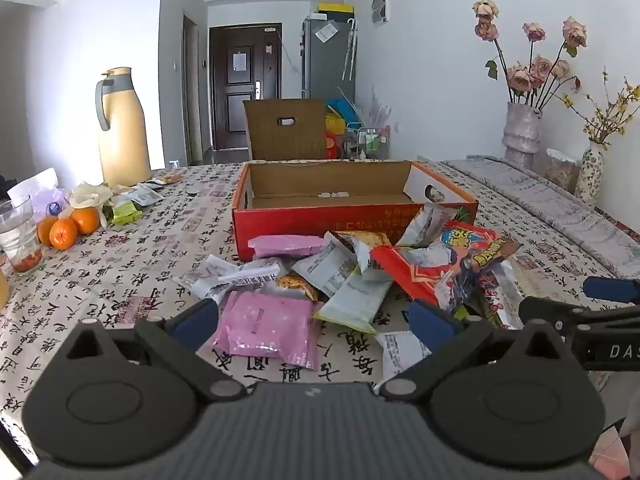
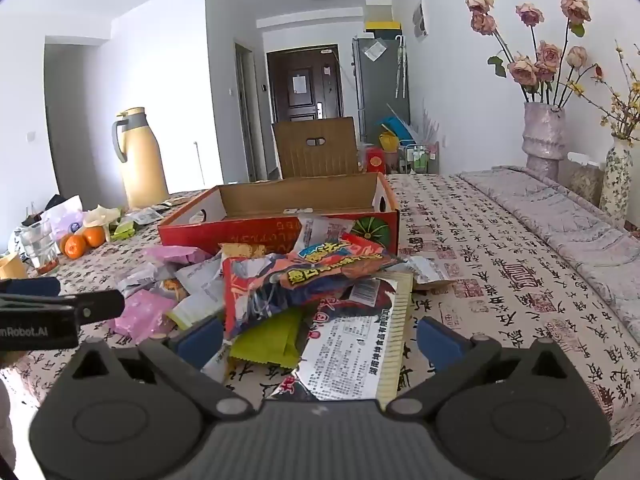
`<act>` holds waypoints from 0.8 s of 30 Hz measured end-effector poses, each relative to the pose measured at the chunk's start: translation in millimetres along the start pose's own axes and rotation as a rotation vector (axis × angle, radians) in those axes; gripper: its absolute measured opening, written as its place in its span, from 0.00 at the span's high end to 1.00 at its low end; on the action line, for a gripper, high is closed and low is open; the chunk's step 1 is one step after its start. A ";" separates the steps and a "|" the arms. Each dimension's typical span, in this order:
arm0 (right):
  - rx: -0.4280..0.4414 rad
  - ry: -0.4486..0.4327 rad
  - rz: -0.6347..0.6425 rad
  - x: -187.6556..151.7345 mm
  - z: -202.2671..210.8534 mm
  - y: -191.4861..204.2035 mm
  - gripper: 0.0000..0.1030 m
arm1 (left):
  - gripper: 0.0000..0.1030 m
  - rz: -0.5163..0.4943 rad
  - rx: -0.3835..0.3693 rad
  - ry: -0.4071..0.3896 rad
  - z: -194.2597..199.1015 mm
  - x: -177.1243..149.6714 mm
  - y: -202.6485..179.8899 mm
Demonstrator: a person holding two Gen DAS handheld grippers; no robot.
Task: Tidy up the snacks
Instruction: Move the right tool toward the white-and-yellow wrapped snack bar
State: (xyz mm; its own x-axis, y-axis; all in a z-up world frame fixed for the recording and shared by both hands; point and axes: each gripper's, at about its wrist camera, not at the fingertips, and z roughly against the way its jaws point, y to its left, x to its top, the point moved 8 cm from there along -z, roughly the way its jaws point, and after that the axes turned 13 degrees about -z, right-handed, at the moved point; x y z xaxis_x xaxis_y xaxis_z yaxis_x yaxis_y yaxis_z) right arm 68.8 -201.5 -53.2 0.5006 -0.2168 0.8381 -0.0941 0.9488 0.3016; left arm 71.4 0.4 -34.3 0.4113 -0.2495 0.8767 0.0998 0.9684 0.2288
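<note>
The left gripper (image 1: 314, 322) hangs low over the table with its blue-padded fingers (image 1: 196, 322) spread wide and nothing between the pads; a pink snack packet (image 1: 266, 326) lies on the cloth in the gap, untouched. The right gripper (image 2: 318, 338) is likewise spread wide, empty, above a silver-backed printed wrapper (image 2: 352, 356) and a yellow-green sachet (image 2: 272, 340). In the left wrist view the right gripper shows at 3 o'clock.

Just beyond both sets of fingers the snack pile (image 1: 360, 268) sprawls on the calligraphy-print tablecloth (image 1: 120, 280): white sachets, a second pink packet (image 1: 286, 246), and a large red cartoon-printed bag (image 1: 452, 264) on top, at 1 o'clock in the left view and at 12 in the right.

Behind the pile, touching its far edge, stands the open red cardboard box (image 1: 304, 220), its brown inside bare of snacks.

Farther off at 9 o'clock sit oranges (image 1: 66, 228), a glass (image 1: 18, 236) and a yellow thermos jug (image 1: 122, 128). At 2 o'clock a vase of dried roses (image 1: 522, 132) stands by the wall. A brown chair back (image 1: 286, 130) rises behind the box, with a dark door (image 1: 244, 84) beyond.
</note>
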 end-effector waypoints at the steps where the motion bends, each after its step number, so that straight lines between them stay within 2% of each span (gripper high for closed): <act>1: 0.000 0.002 -0.002 0.0 -0.4 0.3 0.00 | 0.00 -0.002 0.004 0.002 0.6 -0.6 0.0; 6: -0.001 0.007 0.001 -0.5 -1.4 2.7 0.00 | 0.00 -0.006 -0.014 0.047 -10.8 -5.7 -0.3; 15: -0.033 0.029 0.013 -0.4 -13.1 -5.2 0.00 | 0.00 -0.026 -0.055 0.062 -27.7 -4.5 5.8; 24: 0.002 0.032 0.002 -0.8 -10.8 -4.6 0.00 | 0.00 -0.015 -0.025 0.052 -19.8 -0.1 7.0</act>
State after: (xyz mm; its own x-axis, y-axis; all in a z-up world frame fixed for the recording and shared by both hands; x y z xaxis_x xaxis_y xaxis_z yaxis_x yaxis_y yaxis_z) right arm 78.1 -203.3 -60.1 0.5280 -0.2075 0.8235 -0.0966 0.9487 0.3011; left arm 90.0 7.3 -41.2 0.4556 -0.2640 0.8501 0.1288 0.9645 0.2305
